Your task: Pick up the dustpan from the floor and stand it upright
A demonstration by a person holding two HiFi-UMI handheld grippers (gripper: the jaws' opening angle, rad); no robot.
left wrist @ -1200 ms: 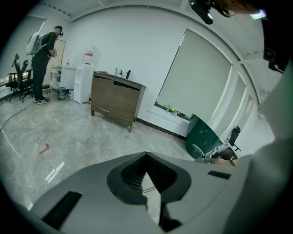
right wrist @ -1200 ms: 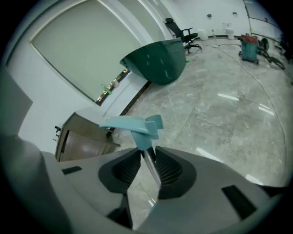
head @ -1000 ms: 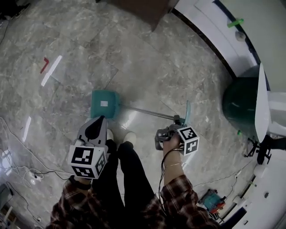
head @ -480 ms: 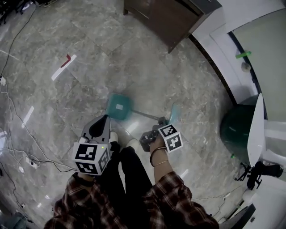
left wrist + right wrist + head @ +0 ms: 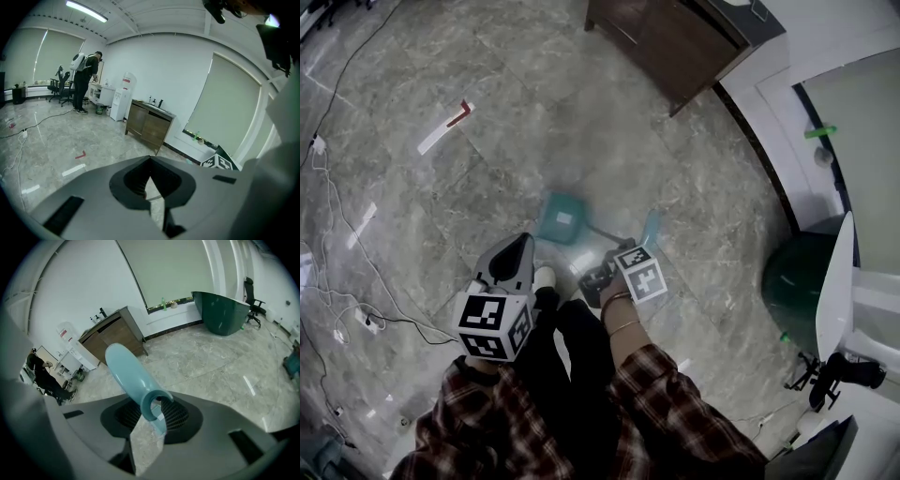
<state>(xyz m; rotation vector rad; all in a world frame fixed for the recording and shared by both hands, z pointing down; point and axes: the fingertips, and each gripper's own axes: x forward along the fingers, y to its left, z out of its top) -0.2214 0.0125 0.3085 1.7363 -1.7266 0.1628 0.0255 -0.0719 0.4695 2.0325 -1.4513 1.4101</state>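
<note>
The dustpan has a teal pan [image 5: 562, 218], a thin metal rod and a light-blue grip [image 5: 651, 228]. My right gripper [image 5: 602, 277] is shut on that handle near the grip. In the right gripper view the grip [image 5: 126, 371] sticks up and away from between the pads of my right gripper [image 5: 152, 404]. The pan end is blurred, low in front of the person's shoes; I cannot tell whether it touches the floor. My left gripper [image 5: 514, 255] hangs left of the pan, holding nothing. In the left gripper view the tips of my left gripper [image 5: 150, 161] meet.
A brown cabinet [image 5: 675, 42] stands against the far wall, and a dark green bin [image 5: 797, 281] at the right. Cables [image 5: 337, 309] trail over the marble floor at the left, near red and white tape marks [image 5: 445, 127]. A person [image 5: 86, 82] stands far off.
My right gripper has come up and leftward toward the person's legs with the handle in it, and the pan has followed. My left gripper has risen too.
</note>
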